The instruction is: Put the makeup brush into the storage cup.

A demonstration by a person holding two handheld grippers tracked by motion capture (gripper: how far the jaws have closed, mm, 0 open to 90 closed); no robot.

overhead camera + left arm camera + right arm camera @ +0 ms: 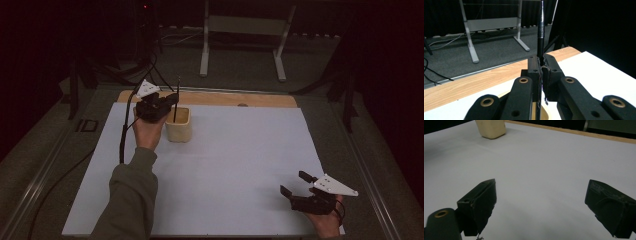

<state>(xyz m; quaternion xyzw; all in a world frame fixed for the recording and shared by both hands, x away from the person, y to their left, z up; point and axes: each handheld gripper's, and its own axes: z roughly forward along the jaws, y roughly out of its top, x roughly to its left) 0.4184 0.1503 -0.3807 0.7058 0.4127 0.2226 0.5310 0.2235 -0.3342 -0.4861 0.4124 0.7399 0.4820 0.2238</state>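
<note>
Left gripper view: left claw (541, 65) clamps a thin, stiff, light black rod (540, 30) mid-shaft above the cup (178, 124); right claw (544, 207) gapes empty.

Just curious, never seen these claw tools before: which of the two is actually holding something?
The left gripper, above the beige cup: its jaws are shut on a thin black upright rod. The right gripper is open over the white sheet.

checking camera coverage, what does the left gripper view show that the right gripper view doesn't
Left gripper view: the left gripper shut on a thin black upright rod, with a grey metal table frame on the floor beyond.

Right gripper view: the right gripper with jaws wide open over bare sheet, nothing between them, and the outside of the beige squarish cup.

Both: the white table sheet and the wooden table edge.
</note>
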